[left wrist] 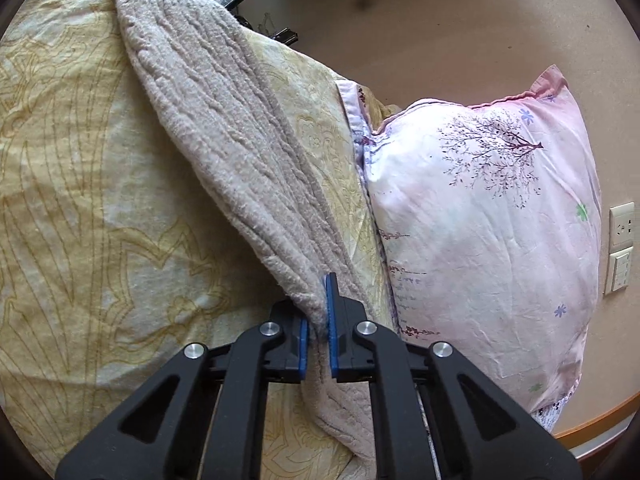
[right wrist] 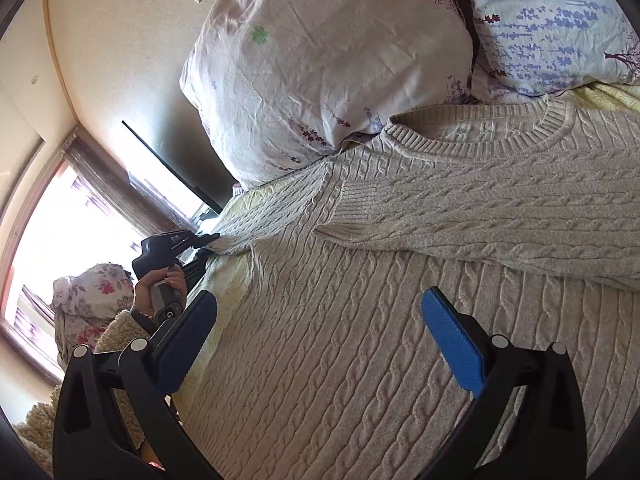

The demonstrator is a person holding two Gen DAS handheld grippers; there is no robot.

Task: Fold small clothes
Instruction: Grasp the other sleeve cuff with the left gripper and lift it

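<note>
A beige cable-knit sweater lies on the yellow patterned bedspread, collar toward the pillows. One sleeve is folded across its chest. My left gripper is shut on the other sleeve and holds it stretched out from the body; it also shows in the right wrist view at the sleeve's end. My right gripper is open and empty, hovering over the sweater's body.
A pink floral pillow leans against the beige wall beside the sweater, with a second blue-flowered pillow next to it. Wall sockets sit past the pillow. A bright window and the person's floral sleeve are to the left.
</note>
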